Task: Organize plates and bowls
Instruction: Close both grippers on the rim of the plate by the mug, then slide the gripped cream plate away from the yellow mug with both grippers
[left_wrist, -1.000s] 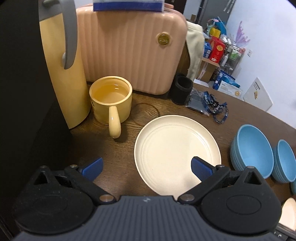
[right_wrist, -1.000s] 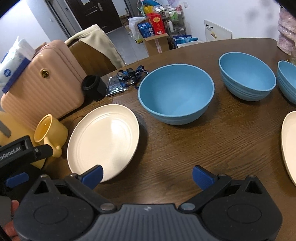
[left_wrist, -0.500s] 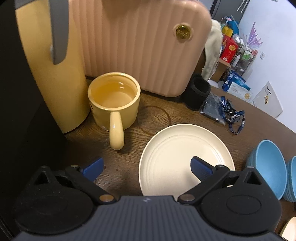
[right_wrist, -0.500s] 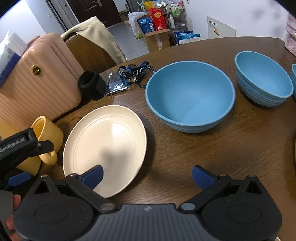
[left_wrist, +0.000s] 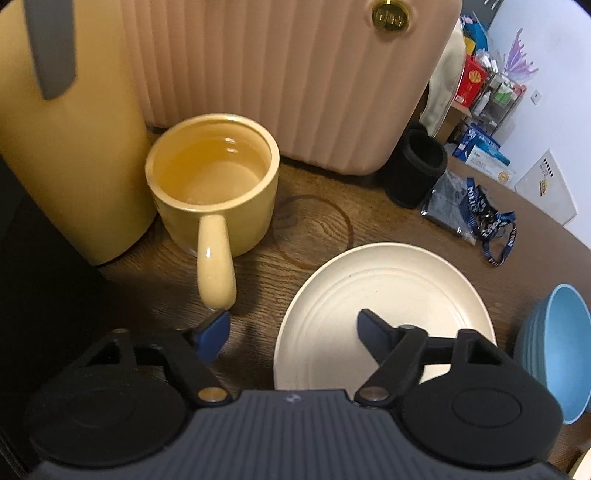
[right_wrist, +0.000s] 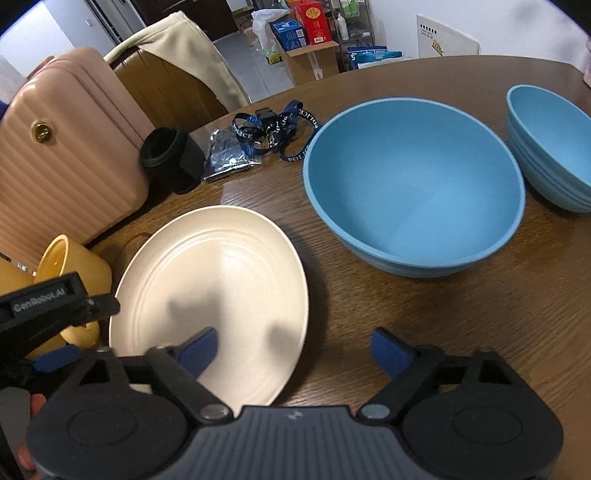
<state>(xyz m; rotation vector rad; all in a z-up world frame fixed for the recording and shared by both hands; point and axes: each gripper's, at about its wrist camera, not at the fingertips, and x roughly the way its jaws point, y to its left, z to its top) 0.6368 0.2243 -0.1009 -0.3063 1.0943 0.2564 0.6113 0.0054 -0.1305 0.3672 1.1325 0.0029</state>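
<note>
Wooden table (right_wrist: 461, 325) — plate (right_wrist: 221, 269), bowls (right_wrist: 413, 184), mug (left_wrist: 214, 184)

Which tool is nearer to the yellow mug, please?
Left. The left tool hangs beside the yellow mug, one finger under its handle; the right tool straddles the cream plate's far edge.

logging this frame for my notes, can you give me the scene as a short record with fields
surface: wooden table
target: cream plate, flat on the table, empty
left gripper: jaws have just been closing, straddling the plate's left rim, not gripping
right gripper: jaws have just been closing, straddling the plate's right rim, not gripping
bowls: large blue bowl, smaller blue bowl beside it
near plate: yellow mug, pink ribbed case
</note>
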